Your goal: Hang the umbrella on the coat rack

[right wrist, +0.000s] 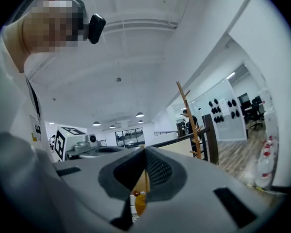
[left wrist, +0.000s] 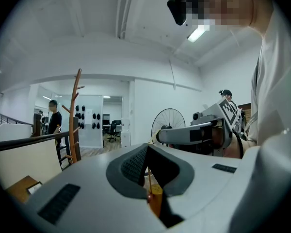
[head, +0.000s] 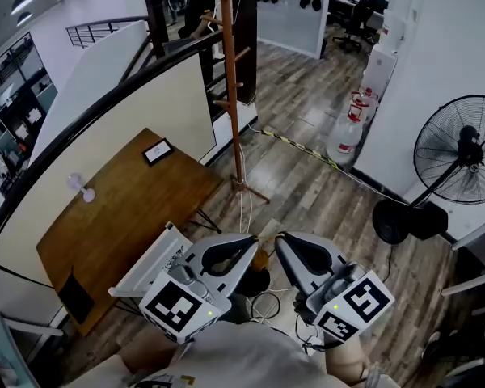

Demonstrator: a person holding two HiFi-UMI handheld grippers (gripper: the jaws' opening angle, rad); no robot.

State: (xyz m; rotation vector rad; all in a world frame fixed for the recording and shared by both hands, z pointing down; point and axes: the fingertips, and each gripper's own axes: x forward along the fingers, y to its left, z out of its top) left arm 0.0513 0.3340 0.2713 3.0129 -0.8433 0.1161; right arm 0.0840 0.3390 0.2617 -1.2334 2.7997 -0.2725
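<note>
The brown wooden coat rack (head: pixel 231 87) stands on the plank floor ahead of me, its pegs bare at the height I can see. It also shows as a thin post in the left gripper view (left wrist: pixel 76 115) and in the right gripper view (right wrist: pixel 189 120). I see no umbrella in any view. My left gripper (head: pixel 255 240) and right gripper (head: pixel 278 240) are held low and close to my body, side by side, far short of the rack. Both are shut, tips touching, with nothing between them (left wrist: pixel 146 147) (right wrist: pixel 145 149).
A wooden table (head: pixel 121 217) stands at the left behind a curved railing (head: pixel 105 103). A standing fan (head: pixel 461 152) is at the right, with water bottles (head: pixel 347 132) by the wall. Cables (head: pixel 267 301) lie on the floor. A person (head: pixel 198 2) stands beyond the rack.
</note>
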